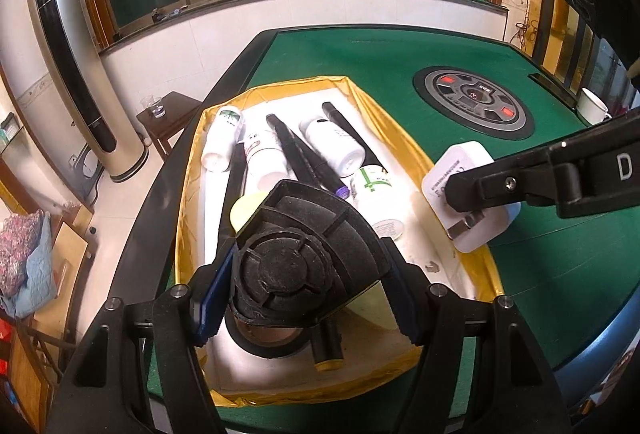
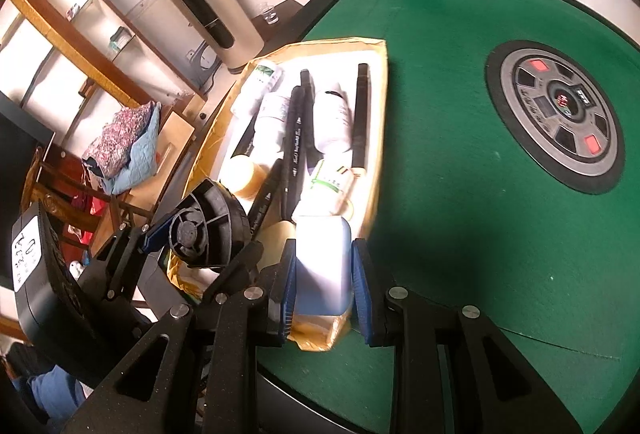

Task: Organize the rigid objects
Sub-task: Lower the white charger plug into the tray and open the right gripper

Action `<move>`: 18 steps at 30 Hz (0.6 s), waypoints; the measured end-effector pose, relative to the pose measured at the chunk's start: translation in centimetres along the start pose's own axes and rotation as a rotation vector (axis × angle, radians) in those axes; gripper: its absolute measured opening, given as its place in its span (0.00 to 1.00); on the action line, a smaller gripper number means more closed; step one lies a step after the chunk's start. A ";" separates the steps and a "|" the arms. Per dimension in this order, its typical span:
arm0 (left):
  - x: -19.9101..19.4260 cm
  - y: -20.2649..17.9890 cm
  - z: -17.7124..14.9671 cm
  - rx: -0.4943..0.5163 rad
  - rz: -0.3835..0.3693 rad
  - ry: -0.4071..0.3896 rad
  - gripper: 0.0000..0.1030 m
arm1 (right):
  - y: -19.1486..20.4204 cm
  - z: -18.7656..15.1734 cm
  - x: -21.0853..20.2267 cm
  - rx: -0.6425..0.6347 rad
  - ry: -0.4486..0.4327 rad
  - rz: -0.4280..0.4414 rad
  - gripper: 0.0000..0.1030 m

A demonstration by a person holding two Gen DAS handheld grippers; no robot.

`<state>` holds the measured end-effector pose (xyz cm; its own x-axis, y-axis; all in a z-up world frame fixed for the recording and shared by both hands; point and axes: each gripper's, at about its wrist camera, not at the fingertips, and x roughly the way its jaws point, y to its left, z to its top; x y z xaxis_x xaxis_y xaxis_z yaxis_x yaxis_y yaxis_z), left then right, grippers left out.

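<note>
Above tray [image 1: 404,114]: charger [image 1: 460,170], probably gripped.

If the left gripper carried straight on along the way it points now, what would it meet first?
Probably the pens and white bottles lying in the gold-rimmed tray. The left gripper is shut on a black tape dispenser, which leads and would likely touch the black pens first; depth is unclear.

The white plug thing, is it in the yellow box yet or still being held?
Still held. The right gripper is shut on the white plug, carrying it at the yellow box's edge, not resting inside.
</note>
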<state>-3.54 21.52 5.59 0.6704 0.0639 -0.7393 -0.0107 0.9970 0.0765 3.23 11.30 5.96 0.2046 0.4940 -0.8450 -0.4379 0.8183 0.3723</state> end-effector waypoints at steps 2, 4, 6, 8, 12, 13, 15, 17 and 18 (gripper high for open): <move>0.2 0.3 -0.1 -0.002 0.001 0.005 0.66 | 0.3 0.2 0.3 -0.005 0.003 -0.001 0.22; 0.4 0.5 -0.2 -0.002 0.004 0.009 0.66 | 0.5 0.5 0.5 -0.010 0.007 -0.002 0.22; 0.6 0.7 -0.2 -0.003 0.006 0.014 0.66 | 0.8 0.7 0.9 -0.015 0.012 -0.002 0.22; 0.7 1.0 -0.3 -0.003 0.008 0.018 0.66 | 1.0 0.7 1.1 -0.017 0.015 -0.004 0.22; 1.0 1.3 -0.4 -0.007 0.014 0.024 0.66 | 1.4 0.9 1.5 -0.024 0.023 -0.003 0.22; 1.1 1.4 -0.5 -0.006 0.016 0.025 0.66 | 1.4 0.9 1.6 -0.025 0.027 -0.002 0.22; 1.3 1.4 -0.4 -0.008 0.018 0.030 0.66 | 1.5 1.0 1.8 -0.028 0.031 -0.003 0.22; 1.4 1.5 -0.5 -0.006 0.021 0.034 0.66 | 1.5 1.1 2.0 -0.030 0.036 -0.004 0.22; 1.5 1.6 -0.5 -0.007 0.021 0.036 0.66 | 1.5 1.2 2.1 -0.030 0.039 -0.005 0.22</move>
<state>-2.95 23.19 4.29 0.6429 0.0862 -0.7611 -0.0296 0.9957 0.0878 4.02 13.88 5.19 0.1732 0.4779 -0.8612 -0.4635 0.8110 0.3568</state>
